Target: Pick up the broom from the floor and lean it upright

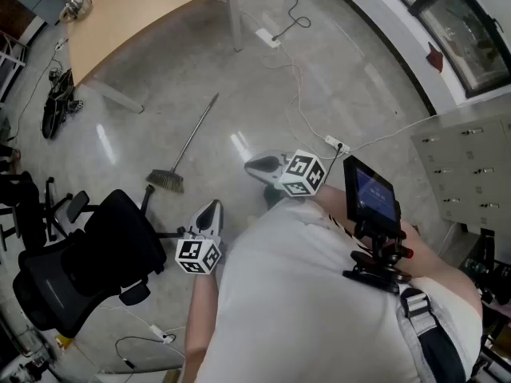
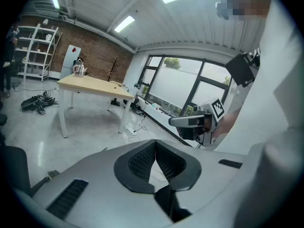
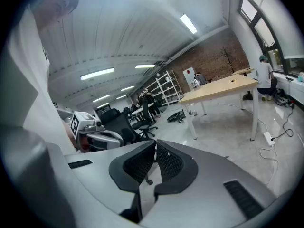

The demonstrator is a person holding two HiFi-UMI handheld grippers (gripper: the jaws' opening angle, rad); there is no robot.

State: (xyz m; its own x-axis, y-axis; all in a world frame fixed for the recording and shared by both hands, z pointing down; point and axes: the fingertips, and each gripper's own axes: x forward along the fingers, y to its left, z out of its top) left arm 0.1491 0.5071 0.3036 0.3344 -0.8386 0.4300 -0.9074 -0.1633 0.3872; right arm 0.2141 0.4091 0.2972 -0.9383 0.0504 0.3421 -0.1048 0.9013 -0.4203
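The broom [image 1: 185, 146] lies flat on the grey floor in the head view, its thin handle pointing up toward the desk and its grey bristles [image 1: 165, 181] nearest me. My left gripper [image 1: 209, 212] hovers just right of and below the bristles, apart from them, with its jaws shut on nothing [image 2: 155, 142]. My right gripper [image 1: 260, 166] sits further right, well clear of the broom, and its pads also meet with nothing between them [image 3: 156, 143]. Each gripper shows in the other's view, the right gripper [image 2: 194, 121] and the left gripper [image 3: 95, 137].
A wooden desk [image 1: 144, 14] stands beyond the broom's handle end. A black office chair [image 1: 88, 262] is close on the left of the bristles. White cables and a power strip [image 1: 267, 37] run across the floor to the right. Grey lockers [image 1: 471, 166] line the right side.
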